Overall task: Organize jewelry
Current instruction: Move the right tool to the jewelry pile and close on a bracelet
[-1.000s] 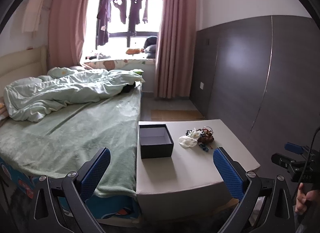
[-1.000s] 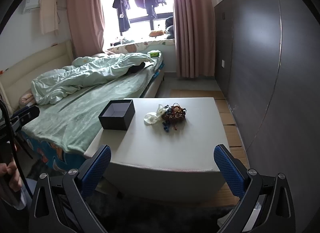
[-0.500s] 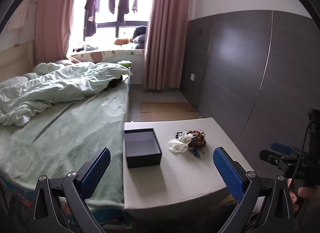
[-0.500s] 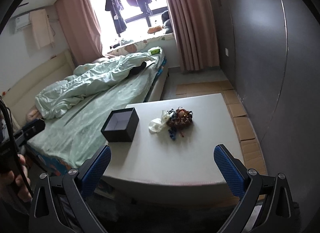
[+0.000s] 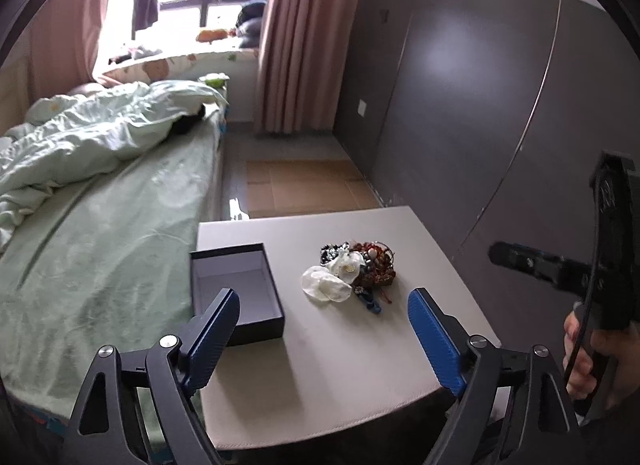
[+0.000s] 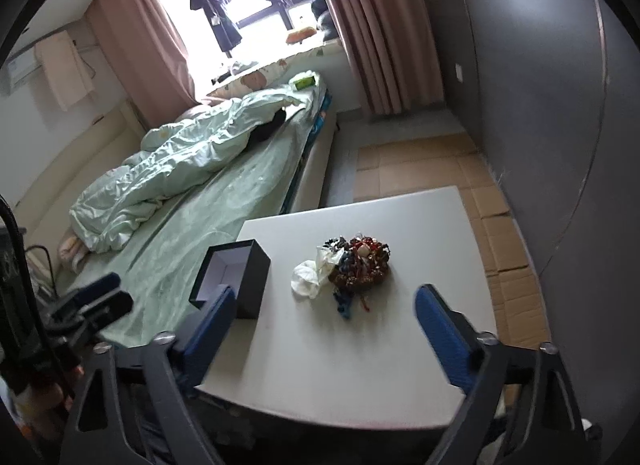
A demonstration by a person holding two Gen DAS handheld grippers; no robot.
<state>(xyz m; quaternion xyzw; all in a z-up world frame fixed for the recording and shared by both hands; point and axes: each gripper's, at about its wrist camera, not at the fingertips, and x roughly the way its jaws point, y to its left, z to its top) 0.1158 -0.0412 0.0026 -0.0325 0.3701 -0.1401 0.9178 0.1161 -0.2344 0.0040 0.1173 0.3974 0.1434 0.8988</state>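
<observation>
— Two claws, and both are wide open with nothing in them. See the left claw [image 5: 323,329] and the right claw [image 6: 324,323]?

— Yes. Where is the jewelry?

— The jewelry pile [image 5: 362,270] sits in a heap on the counter [image 5: 320,365], right of the open black box [image 5: 236,291], which is near the bed [image 5: 100,233].

— How should we start?

— I think come down slowly, pinch one piece off the edge, and keep clear of the white cloth [image 5: 326,285].

White table [image 5: 320,353], open dark box [image 5: 236,293], tangled jewelry heap [image 5: 372,265], perhaps white cloth [image 5: 326,285]
</observation>
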